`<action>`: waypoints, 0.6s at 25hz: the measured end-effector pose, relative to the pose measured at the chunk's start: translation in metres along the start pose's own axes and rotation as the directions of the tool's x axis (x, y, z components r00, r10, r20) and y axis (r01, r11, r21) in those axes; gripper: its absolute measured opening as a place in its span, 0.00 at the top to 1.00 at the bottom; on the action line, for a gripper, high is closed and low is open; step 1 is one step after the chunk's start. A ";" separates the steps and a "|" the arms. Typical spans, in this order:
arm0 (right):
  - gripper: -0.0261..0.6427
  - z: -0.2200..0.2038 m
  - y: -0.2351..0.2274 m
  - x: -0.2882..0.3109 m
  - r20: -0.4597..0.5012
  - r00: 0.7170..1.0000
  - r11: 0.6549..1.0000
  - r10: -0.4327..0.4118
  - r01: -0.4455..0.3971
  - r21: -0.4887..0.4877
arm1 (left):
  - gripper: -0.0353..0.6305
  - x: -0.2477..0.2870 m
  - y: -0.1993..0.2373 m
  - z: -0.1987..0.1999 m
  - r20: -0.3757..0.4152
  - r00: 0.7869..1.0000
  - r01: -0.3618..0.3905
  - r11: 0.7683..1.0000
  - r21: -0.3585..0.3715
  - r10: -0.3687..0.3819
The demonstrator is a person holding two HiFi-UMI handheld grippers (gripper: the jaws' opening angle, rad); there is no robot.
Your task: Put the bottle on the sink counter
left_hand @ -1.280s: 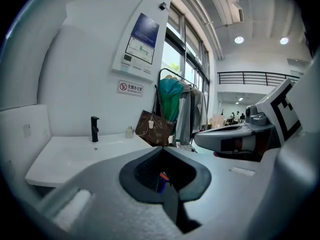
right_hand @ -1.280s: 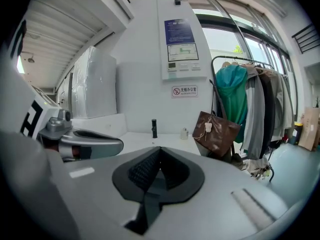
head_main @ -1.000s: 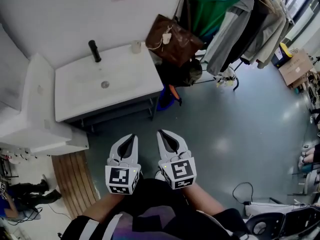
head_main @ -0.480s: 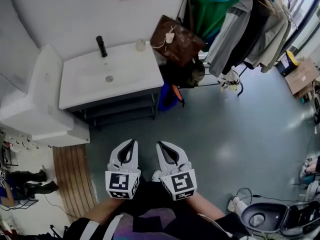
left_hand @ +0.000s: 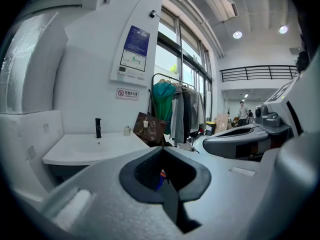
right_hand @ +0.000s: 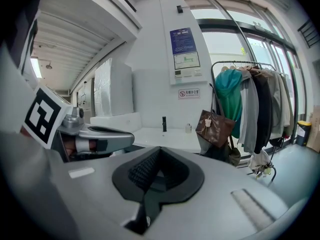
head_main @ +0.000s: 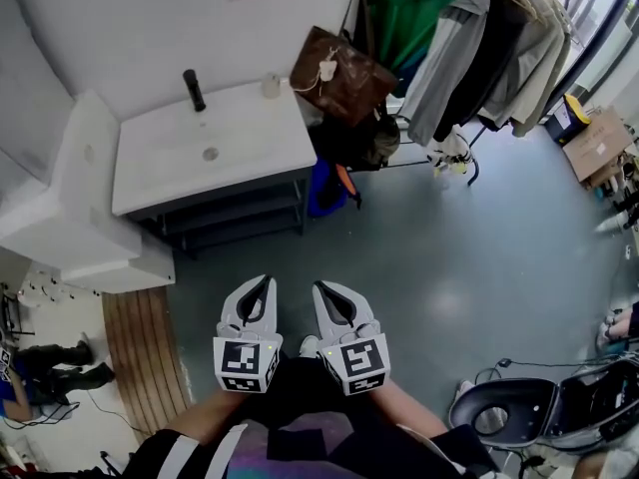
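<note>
Your left gripper (head_main: 262, 283) and right gripper (head_main: 322, 289) are both closed on nothing, side by side well apart from the sink counter (head_main: 250, 158), where a small bottle (head_main: 270, 86) stands at the back corner; placement looks done.

The bench (head_main: 250, 133) around the basin is white and smooth with a soft gloss, and its tap (head_main: 192, 90) is matt black. The floor (head_main: 449, 257) is grey, smooth and faintly shiny beside a slatted wooden mat (head_main: 140, 352). The brown bag (head_main: 339, 73) looks like leather, the hanging clothes (head_main: 479, 48) are cloth, and the left gripper (head_main: 262, 281) and right gripper (head_main: 321, 287) are matt pale-grey plastic with black ribbed pads (right_hand: 142, 171).
</note>
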State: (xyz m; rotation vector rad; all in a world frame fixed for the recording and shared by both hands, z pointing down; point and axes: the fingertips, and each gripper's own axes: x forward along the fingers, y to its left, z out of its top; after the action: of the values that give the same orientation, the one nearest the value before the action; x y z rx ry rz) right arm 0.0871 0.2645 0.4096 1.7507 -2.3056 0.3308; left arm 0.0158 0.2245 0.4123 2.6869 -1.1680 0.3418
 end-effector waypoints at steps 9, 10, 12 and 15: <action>0.96 -0.002 0.002 0.001 -0.006 1.000 1.000 0.011 -0.011 -0.004 | 0.95 -0.002 0.001 -0.003 -0.011 1.000 -0.008 1.000 0.006 0.008; 0.96 -0.001 0.002 0.001 -0.005 1.000 1.000 0.012 -0.012 -0.006 | 0.95 -0.002 0.001 -0.003 -0.010 1.000 -0.009 1.000 0.006 0.009; 0.96 -0.001 0.001 0.002 -0.004 1.000 1.000 0.013 -0.013 -0.009 | 0.95 -0.001 0.001 -0.002 -0.009 1.000 -0.011 1.000 0.007 0.011; 0.96 -0.001 0.001 0.004 -0.005 1.000 1.000 0.012 -0.012 -0.011 | 0.95 0.000 0.002 -0.001 -0.007 1.000 -0.011 1.000 0.009 0.011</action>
State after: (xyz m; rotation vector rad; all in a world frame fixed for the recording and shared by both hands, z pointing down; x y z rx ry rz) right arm 0.0853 0.2615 0.4115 1.7289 -2.3112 0.3232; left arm 0.0137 0.2233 0.4130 2.6856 -1.1820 0.3581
